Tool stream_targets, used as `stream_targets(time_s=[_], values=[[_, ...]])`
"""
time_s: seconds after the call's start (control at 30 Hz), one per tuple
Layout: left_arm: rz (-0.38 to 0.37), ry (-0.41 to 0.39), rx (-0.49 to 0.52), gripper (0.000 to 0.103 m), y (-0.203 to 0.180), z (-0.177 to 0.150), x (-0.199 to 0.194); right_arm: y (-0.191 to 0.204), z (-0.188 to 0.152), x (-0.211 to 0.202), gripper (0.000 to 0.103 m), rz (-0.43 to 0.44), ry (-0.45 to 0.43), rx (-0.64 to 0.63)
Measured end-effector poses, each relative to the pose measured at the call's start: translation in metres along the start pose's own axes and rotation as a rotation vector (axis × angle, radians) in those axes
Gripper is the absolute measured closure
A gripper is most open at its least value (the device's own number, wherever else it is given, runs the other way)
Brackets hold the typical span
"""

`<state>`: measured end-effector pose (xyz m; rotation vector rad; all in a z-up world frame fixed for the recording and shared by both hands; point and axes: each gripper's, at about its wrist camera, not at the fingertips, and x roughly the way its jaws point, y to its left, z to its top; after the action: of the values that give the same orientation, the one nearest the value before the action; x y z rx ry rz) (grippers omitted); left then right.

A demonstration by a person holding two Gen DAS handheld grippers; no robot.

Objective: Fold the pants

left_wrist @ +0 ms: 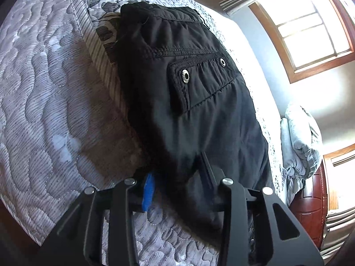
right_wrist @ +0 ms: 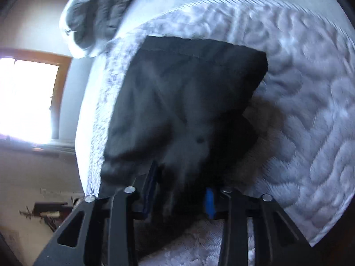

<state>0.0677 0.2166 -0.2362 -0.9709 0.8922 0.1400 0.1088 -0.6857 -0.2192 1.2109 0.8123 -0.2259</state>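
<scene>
Both grippers sit at the near edge of the pants (left_wrist: 188,102), which lie on the quilted bed (left_wrist: 48,102). On my left gripper (left_wrist: 177,177) the black cloth is bunched between the fingers; one blue pad (left_wrist: 148,191) shows at the cloth's edge, while the other finger (left_wrist: 208,168) lies dark against the fabric. I read this as a grip on the pants, though black cloth hides the fingertips and the contact is hard to make out.

My right gripper (right_wrist: 179,190) is blurred. Cloth fills the gap between its fingers, and a blue pad (right_wrist: 209,202) presses its side, so I take it as clamped on the pants (right_wrist: 182,102) too. That view is too smeared to show seams clearly.

From the left wrist I see a pocket flap (left_wrist: 199,84) with two metal snaps (left_wrist: 186,76); the lettering round the snaps is too small to read. A leaf-print cloth (left_wrist: 106,6) is partly covered by the pants. Beyond the bed, a grey bundle of bedding (left_wrist: 299,139) is cut off by dark wooden furniture (left_wrist: 310,206), and the window (left_wrist: 310,26) is washed out by glare.
</scene>
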Motion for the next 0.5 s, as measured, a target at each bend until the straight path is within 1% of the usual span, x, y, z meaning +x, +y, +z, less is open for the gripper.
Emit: stream_targets(time_s=[0.07,0.13,0.2,0.27,0.43,0.5], values=[[-0.001,0.005,0.006,0.062,-0.001,0.001,0.001,0.004,0.002,-0.005,0.088,0.011,-0.005,-0.016],[0.001,0.008,0.022,0.057,-0.004,0.001,0.002,0.015,0.000,-0.009,0.090,-0.026,-0.019,-0.075],[0.009,0.010,0.041,0.053,-0.008,0.001,0.003,0.034,-0.004,-0.014,0.092,-0.069,-0.047,-0.161],[0.016,0.014,0.062,0.047,-0.012,0.000,0.004,0.048,-0.007,-0.019,0.093,-0.094,-0.066,-0.226],[0.038,0.025,0.108,0.042,-0.020,-0.001,0.007,0.098,-0.021,-0.035,0.094,-0.134,-0.123,-0.396],[0.043,0.026,0.114,0.040,-0.022,-0.001,0.008,0.127,-0.035,-0.040,0.094,-0.151,-0.147,-0.507]])
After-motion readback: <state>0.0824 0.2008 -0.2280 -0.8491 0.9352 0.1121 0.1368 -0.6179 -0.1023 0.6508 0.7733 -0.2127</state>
